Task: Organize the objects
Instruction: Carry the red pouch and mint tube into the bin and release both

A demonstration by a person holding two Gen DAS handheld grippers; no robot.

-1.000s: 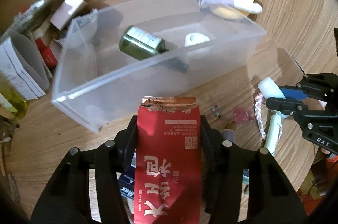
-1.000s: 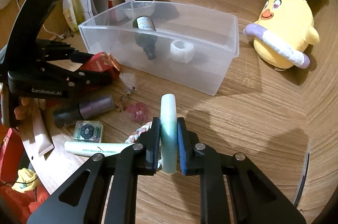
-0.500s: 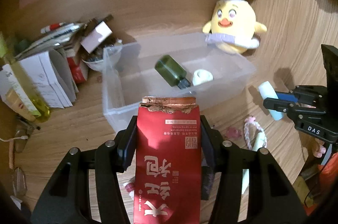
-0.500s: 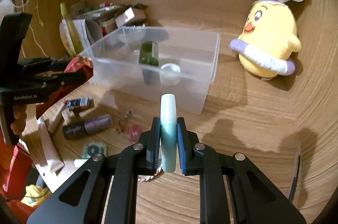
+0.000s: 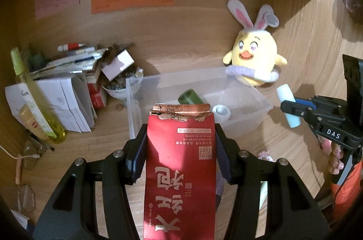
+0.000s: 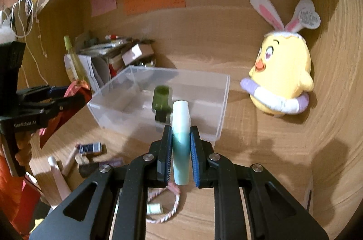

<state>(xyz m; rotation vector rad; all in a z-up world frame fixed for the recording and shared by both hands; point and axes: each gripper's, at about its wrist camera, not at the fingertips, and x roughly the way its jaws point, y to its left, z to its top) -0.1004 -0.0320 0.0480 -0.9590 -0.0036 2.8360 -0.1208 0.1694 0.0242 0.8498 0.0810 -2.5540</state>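
My left gripper [image 5: 180,133] is shut on a red foil pouch [image 5: 180,163] with gold lettering, held upright above the desk in front of the clear plastic bin [image 5: 247,121]. The pouch hides part of the bin's inside. My right gripper [image 6: 180,135] is shut on a pale teal tube [image 6: 180,142], raised short of the clear plastic bin [image 6: 223,104]. In the bin lie a dark green bottle [image 6: 161,101] and a white round lid [image 5: 221,110]. The right gripper [image 5: 295,109] with the tube shows at the right of the left wrist view; the left gripper [image 6: 65,99] with the pouch at the left of the right wrist view.
A yellow chick plush with rabbit ears [image 6: 281,79] leans by the bin's right end. Papers, boxes and a yellow-green bottle [image 5: 34,97] crowd the back left. On the desk near me lie a braided cord [image 6: 163,208], small tubes and a blue packet [image 6: 89,147]. A shelf hangs overhead.
Both grippers rose and tilted up with their loads, so the bin now sits lower and farther in both views and the back wall's coloured notes came into sight.
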